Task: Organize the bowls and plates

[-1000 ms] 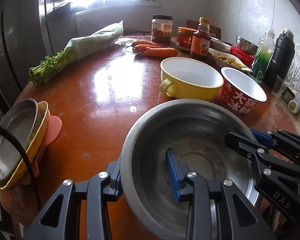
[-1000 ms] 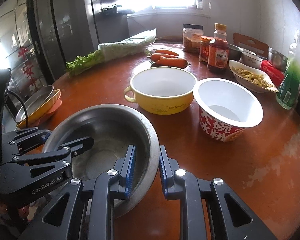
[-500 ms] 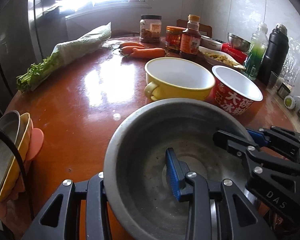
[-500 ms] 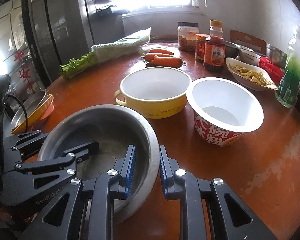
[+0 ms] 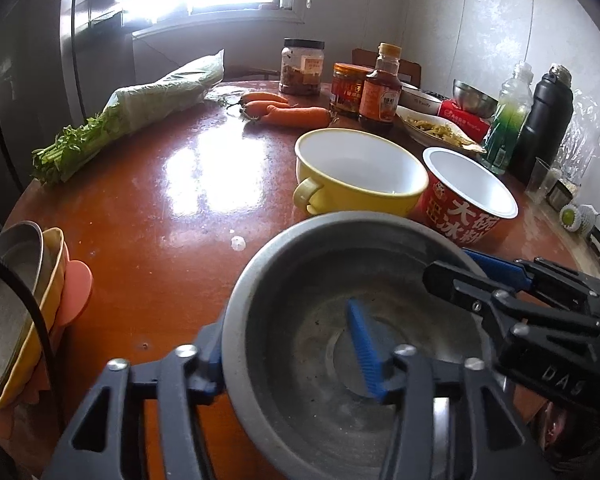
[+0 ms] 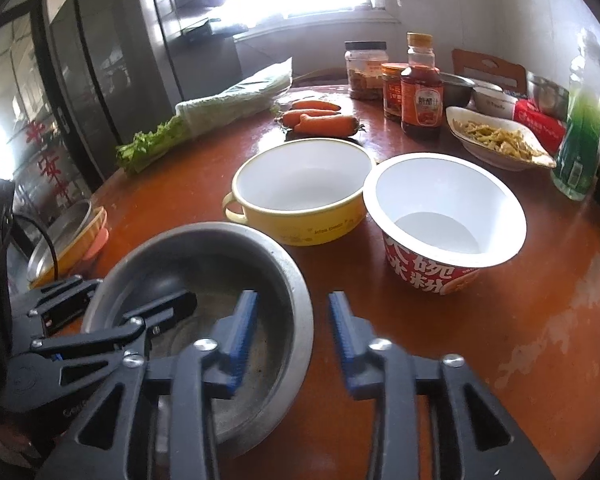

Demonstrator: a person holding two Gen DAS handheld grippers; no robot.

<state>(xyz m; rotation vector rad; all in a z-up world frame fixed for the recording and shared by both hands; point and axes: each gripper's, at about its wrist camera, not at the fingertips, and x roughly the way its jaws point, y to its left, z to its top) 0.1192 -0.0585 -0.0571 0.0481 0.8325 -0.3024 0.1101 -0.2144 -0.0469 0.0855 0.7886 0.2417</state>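
Note:
A grey metal bowl (image 5: 340, 280) (image 6: 204, 256) is at the near side of the red-brown round table (image 5: 160, 200). My left gripper (image 5: 288, 352) is shut on its left rim, one finger inside and one outside. My right gripper (image 6: 292, 328) straddles its right rim with the jaws apart, open; it also shows in the left wrist view (image 5: 480, 276). Beyond stand a yellow handled bowl (image 5: 356, 176) (image 6: 300, 192) and a red-and-white paper bowl (image 5: 468, 200) (image 6: 444, 220). A stack of metal, yellow and pink plates (image 5: 16, 312) (image 6: 68, 236) sits at the left table edge.
Bagged celery (image 5: 140, 112), carrots (image 5: 288, 112), jars and a sauce bottle (image 5: 380, 88) stand at the back. A dish of food (image 6: 496, 140), a green bottle (image 6: 580, 132), a black flask (image 5: 540, 120) and a fridge (image 6: 100, 80) are around.
My right gripper's jaws have opened off the metal bowl's right rim. The left gripper still holds the bowl, which has shifted a little towards the yellow and paper bowls.

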